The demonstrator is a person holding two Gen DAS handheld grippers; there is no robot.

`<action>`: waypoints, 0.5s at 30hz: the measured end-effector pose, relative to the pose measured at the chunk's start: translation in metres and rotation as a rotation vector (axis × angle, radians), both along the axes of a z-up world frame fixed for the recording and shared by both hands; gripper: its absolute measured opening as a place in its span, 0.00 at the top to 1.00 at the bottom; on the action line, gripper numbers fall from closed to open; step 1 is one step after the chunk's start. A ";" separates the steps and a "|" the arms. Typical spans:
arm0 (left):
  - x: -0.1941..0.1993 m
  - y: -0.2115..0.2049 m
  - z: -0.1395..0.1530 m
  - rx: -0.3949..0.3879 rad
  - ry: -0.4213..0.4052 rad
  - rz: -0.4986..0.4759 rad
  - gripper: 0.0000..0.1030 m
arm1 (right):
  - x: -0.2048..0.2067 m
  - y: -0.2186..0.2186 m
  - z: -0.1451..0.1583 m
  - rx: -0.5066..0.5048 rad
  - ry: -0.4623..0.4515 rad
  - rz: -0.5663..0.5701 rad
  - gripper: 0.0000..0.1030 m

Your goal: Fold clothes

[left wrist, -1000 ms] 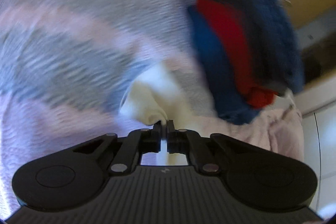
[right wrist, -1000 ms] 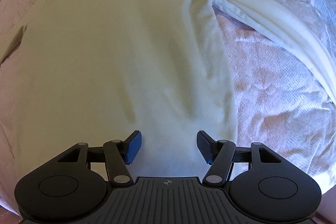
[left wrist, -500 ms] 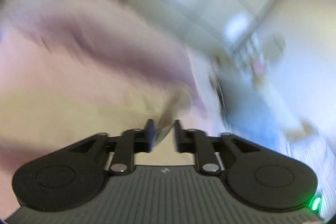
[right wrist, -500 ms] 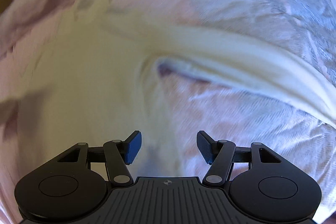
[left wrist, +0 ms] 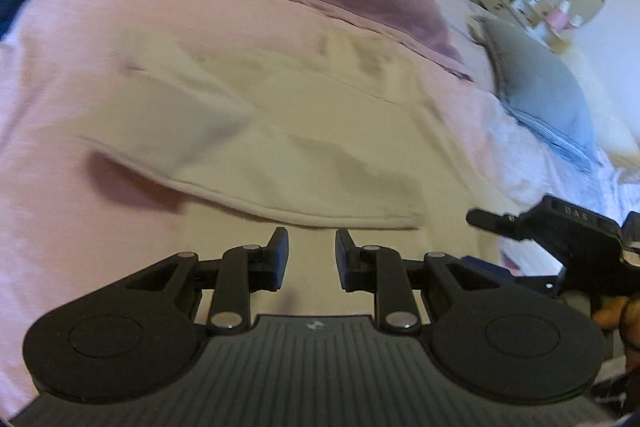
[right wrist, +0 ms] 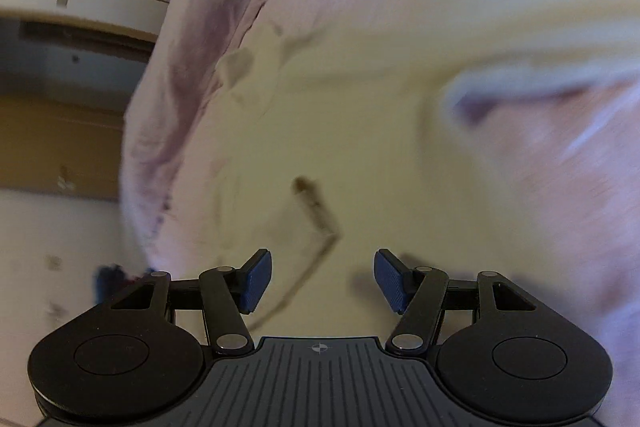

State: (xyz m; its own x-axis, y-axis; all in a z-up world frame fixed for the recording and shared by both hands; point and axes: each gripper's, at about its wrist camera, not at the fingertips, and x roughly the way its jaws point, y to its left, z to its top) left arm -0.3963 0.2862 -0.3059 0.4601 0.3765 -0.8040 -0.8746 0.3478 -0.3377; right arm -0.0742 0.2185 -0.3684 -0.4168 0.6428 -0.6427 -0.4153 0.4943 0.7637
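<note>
Both grippers, left and right, gape empty over the cream garment, sleeve laid across; next fold needs a fresh edge grip.

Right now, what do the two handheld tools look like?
Both are matte black: a ribbed central body, two round discs at the sides, hinged link arms with silver pivot pins. The left tool has dark pads; the right tool has blue textured pads. Each body bears a small white mark near its front edge.
</note>
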 end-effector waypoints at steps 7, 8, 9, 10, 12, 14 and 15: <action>-0.033 0.014 -0.014 -0.032 0.057 0.046 0.81 | -0.025 0.046 -0.030 -0.065 -0.064 -0.035 0.87; -0.034 0.015 -0.015 -0.033 0.057 0.043 0.81 | -0.028 0.050 -0.025 -0.035 -0.089 -0.026 0.94; -0.034 0.017 -0.016 -0.031 0.054 0.038 0.81 | -0.030 0.054 -0.019 -0.006 -0.115 -0.017 0.96; -0.034 0.018 -0.016 -0.029 0.051 0.032 0.81 | -0.031 0.058 -0.013 0.027 -0.142 -0.011 0.97; -0.030 0.022 -0.016 -0.021 0.041 0.013 0.81 | -0.018 0.051 0.016 0.139 -0.222 -0.043 0.97; -0.024 0.025 -0.015 -0.007 0.033 -0.017 0.81 | -0.004 0.045 0.044 0.250 -0.301 -0.076 0.97; -0.019 0.026 -0.015 0.001 0.032 -0.034 0.81 | 0.002 0.042 0.059 0.306 -0.341 -0.092 0.97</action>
